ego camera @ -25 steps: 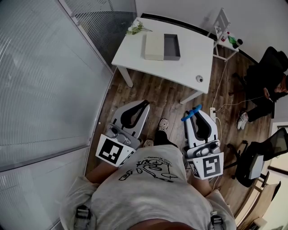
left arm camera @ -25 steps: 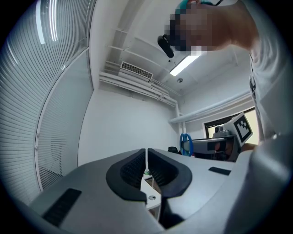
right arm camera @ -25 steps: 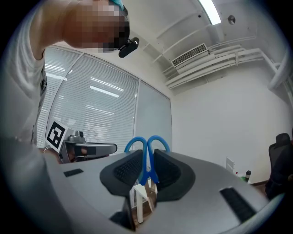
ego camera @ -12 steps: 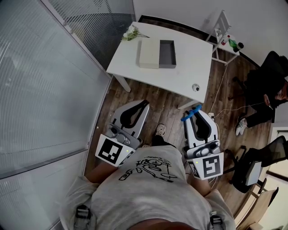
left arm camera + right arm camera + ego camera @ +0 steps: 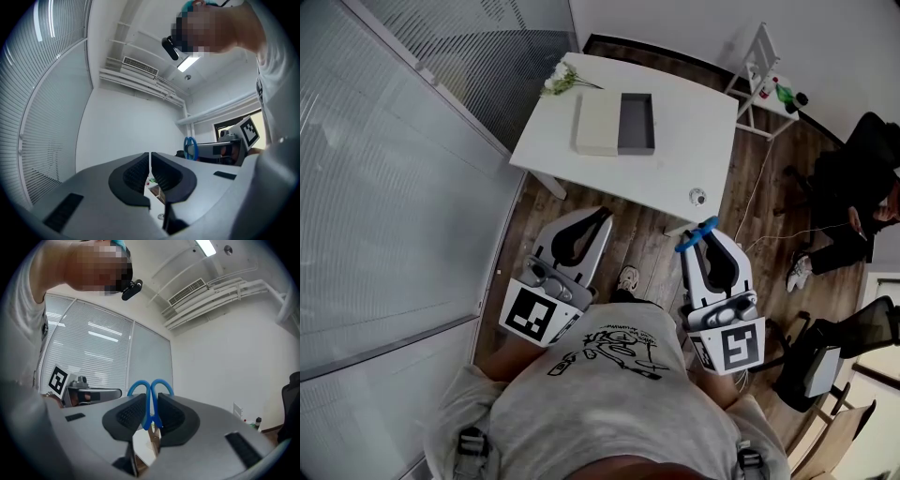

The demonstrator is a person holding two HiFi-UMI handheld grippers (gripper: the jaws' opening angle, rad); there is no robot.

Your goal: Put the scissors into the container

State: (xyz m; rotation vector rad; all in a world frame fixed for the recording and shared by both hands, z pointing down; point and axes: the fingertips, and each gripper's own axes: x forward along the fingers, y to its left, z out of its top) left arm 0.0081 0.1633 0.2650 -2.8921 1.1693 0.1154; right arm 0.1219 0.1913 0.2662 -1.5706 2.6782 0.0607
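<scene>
Blue scissors (image 5: 698, 234) well apart from container (image 5: 636, 123)

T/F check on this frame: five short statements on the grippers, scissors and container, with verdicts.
1. The right gripper is shut on the blue scissors. True.
2. The left gripper holds a tool. False: its jaws are together with nothing between them.
3. The scissors lie in the container. False: they are in the right gripper, not in the container.
4. The container stands open on the white table, with a beige lid right beside it. True.
5. Flowers lie at a corner of the table. True.
</scene>
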